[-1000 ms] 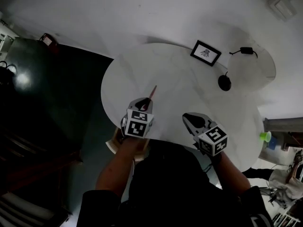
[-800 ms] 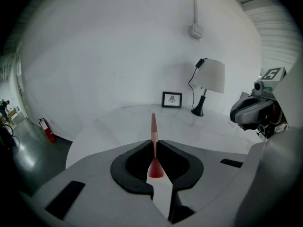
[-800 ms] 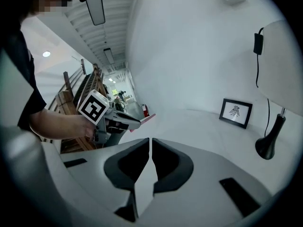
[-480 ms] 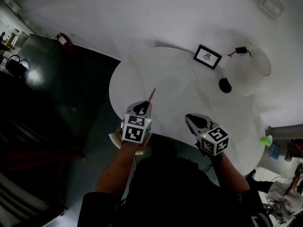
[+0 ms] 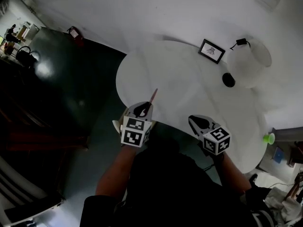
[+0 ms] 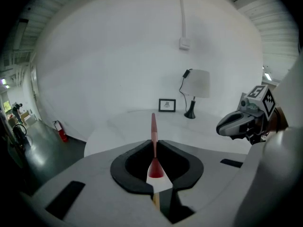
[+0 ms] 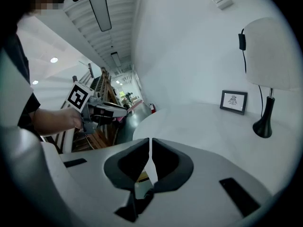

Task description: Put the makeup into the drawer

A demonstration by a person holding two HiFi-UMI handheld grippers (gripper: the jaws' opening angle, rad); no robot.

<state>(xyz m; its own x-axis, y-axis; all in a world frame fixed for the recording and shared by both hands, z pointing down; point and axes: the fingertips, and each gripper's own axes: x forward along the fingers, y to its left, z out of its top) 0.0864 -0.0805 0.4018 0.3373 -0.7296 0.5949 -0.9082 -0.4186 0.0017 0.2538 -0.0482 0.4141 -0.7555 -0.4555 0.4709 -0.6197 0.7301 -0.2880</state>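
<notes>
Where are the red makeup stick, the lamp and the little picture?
red makeup stick (image 6: 153, 126): left gripper view, its shaft.
lamp (image 6: 199, 83): left gripper view, its shade.
little picture (image 6: 166, 105): left gripper view, frame's middle.

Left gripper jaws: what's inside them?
A thin red makeup stick, clamped by the left gripper, tip pointing out over the table. Its rear end is covered by the gripper body.

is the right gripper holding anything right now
No, the right gripper has its jaws shut together with nothing between them; the slim red makeup stick is in the left gripper.
</notes>
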